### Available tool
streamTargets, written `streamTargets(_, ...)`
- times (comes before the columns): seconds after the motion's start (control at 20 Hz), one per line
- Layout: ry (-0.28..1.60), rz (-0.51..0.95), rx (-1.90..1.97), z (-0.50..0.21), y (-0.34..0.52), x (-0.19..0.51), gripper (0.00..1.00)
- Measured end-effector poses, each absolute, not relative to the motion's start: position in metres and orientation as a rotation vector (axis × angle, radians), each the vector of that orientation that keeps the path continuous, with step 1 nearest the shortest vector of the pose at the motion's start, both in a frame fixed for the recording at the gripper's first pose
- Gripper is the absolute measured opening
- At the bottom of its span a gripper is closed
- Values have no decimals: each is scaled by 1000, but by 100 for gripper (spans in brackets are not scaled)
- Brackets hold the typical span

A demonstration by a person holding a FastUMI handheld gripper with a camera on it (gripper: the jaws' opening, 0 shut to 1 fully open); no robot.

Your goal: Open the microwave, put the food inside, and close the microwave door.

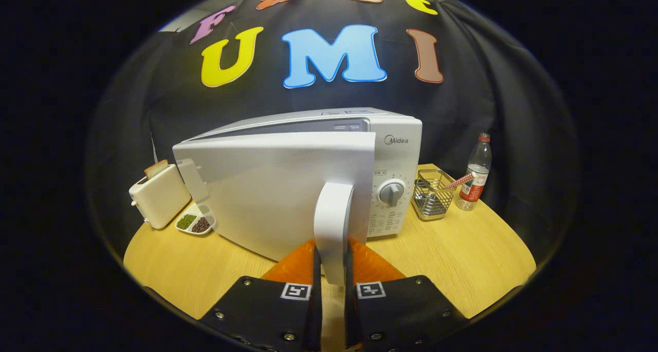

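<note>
On the round pale-wood table [462, 270], the white box-shaped microwave [396, 151] is standing with its long axis running across the view, its dial panel facing the gripper [333, 277]. Its white door [267, 198] is swinging partly open, hinged at the left, with the upright white handle [333, 223] pointing toward the camera. Both fingers are clenching on that handle, one pressing each side. Left of the door, a cream toaster [159, 195] is sitting.
</note>
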State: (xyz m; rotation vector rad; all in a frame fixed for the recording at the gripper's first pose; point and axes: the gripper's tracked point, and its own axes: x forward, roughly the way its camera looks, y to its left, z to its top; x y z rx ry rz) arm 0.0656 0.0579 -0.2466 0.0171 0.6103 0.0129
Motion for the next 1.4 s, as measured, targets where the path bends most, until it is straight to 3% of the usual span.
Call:
streamTargets(0.85, 680, 0, -1, -253, 129, -33, 25)
streamTargets(1.4, 705, 112, -26, -254, 202, -91, 25)
